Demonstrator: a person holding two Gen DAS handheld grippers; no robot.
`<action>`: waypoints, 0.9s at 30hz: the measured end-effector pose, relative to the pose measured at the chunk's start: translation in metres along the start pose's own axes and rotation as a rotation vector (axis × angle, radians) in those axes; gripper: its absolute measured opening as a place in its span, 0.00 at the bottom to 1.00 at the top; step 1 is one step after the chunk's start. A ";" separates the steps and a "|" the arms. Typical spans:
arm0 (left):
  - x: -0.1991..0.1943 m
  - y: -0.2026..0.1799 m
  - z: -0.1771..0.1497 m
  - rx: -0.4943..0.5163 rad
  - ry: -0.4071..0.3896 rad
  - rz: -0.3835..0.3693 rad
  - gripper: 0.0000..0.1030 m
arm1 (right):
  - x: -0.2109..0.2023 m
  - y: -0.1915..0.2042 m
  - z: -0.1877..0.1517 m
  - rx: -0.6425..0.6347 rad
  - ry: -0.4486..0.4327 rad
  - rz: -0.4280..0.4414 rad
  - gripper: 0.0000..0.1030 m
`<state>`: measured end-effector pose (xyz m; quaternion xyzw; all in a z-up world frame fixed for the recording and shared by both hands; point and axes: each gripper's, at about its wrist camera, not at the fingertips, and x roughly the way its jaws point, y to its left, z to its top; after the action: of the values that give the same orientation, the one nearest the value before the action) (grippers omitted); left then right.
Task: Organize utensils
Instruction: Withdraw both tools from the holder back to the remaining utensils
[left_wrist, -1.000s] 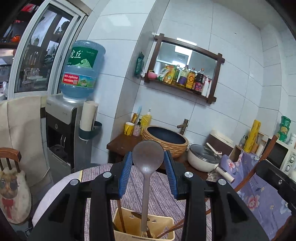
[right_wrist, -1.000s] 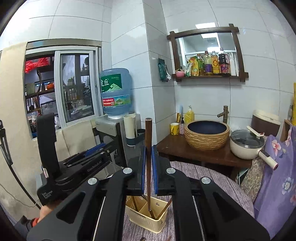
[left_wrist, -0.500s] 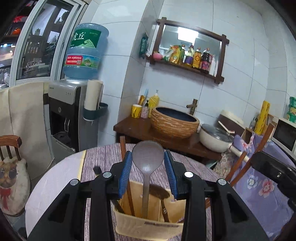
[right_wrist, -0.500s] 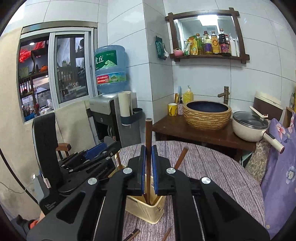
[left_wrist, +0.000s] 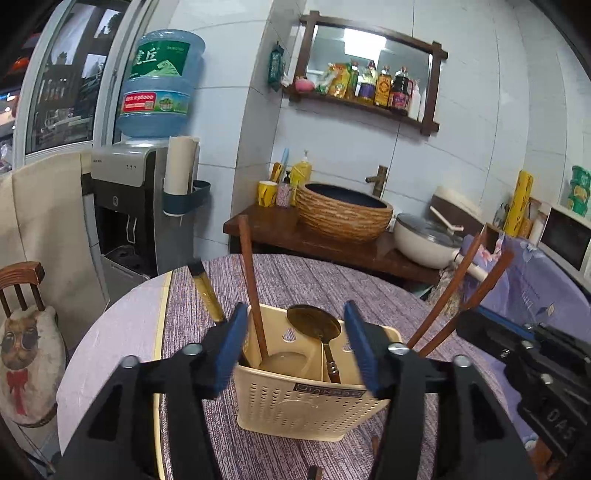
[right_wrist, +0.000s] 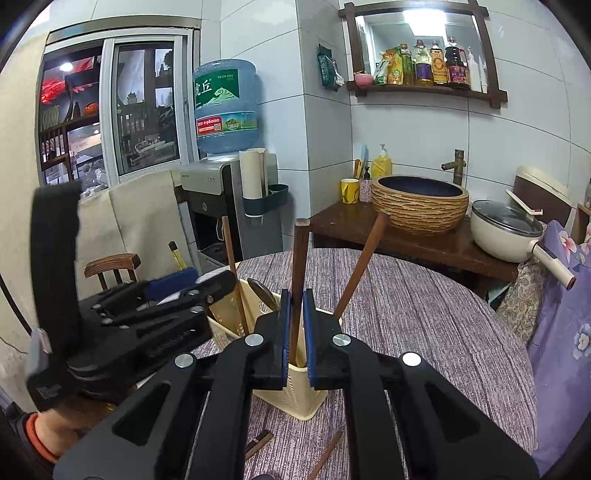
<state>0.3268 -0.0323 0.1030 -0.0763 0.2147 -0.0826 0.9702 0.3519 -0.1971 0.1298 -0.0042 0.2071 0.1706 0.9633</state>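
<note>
Cream utensil holder (left_wrist: 306, 398) on striped cloth (left_wrist: 332, 280), near wall hidden behind both grippers. Left gripper (left_wrist: 295, 347) just opened, jaws clear of brass spoon (left_wrist: 314, 325) at 12 o'clock. Right gripper (right_wrist: 295, 332) clamped on wooden stick (right_wrist: 297, 280), lower end hidden.

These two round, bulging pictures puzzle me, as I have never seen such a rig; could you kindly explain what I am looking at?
There is no robot here: a person holds a black two-finger clamp in each hand, and a wide-angle camera on each looks along its fingers. One picture comes from the left gripper, whose jaws have just opened over the cream utensil holder, leaving the metal spoon inside. The other comes from the right gripper, shut on a brown wooden stick standing in that holder. The holder stands on a round table under a purple cloth.
</note>
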 end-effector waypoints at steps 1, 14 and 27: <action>-0.008 0.002 0.001 -0.010 -0.015 -0.009 0.59 | -0.003 0.000 -0.002 -0.003 -0.005 -0.003 0.12; -0.084 0.007 -0.031 0.035 -0.072 0.025 0.92 | -0.065 0.004 -0.039 -0.045 -0.109 -0.083 0.67; -0.085 0.020 -0.122 0.080 0.164 0.114 0.94 | -0.068 0.011 -0.150 -0.033 0.144 -0.146 0.75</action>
<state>0.2015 -0.0098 0.0243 -0.0182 0.2941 -0.0415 0.9547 0.2306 -0.2209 0.0201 -0.0475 0.2723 0.1027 0.9555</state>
